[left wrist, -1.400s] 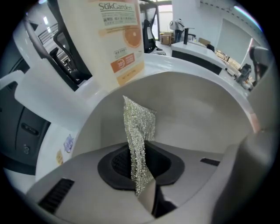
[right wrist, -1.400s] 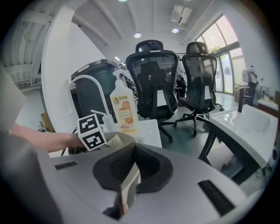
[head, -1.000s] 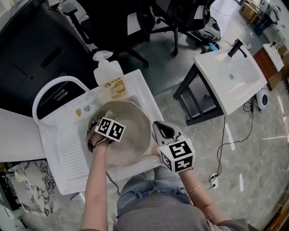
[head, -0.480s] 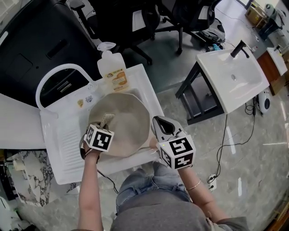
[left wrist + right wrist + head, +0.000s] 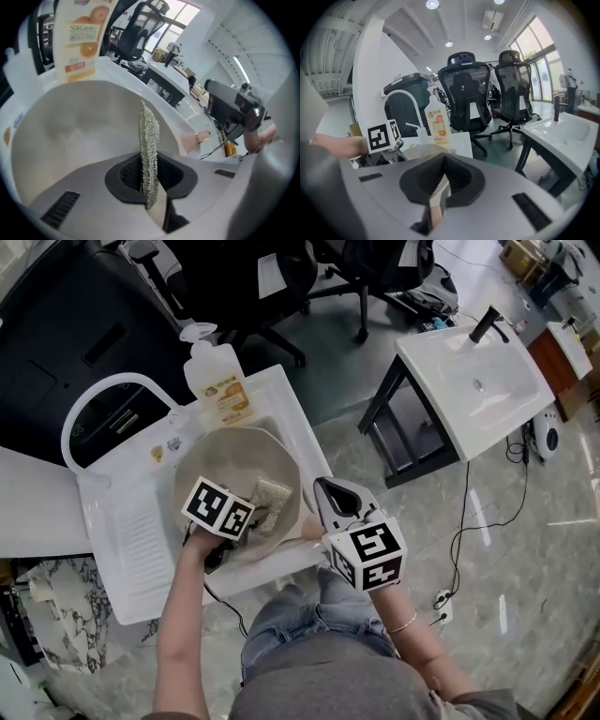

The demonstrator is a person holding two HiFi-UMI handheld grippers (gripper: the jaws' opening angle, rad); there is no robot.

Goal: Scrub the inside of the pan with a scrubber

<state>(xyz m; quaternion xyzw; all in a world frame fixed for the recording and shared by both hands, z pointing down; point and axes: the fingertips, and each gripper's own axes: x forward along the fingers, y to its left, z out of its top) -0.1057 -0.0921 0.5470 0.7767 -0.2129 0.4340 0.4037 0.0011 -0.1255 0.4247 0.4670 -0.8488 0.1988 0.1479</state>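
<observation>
The thin silvery mesh scrubber (image 5: 149, 150) is pinched only by its lower edge in the left gripper (image 5: 246, 517) — hard rubbing could drag it free. It stands edge-on inside the beige round pan (image 5: 225, 460), towards the pan's right side; the right gripper (image 5: 440, 192) clamps the pan's pale handle (image 5: 190, 140) — just outside that rim

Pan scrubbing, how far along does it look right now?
Set-up is done: the pan sits in the sink, the right gripper is shut on its handle, and the left gripper is shut on the scrubber. In hand: the scrubber is down inside the pan. Left: I cannot tell how much of the inside has been covered.
</observation>
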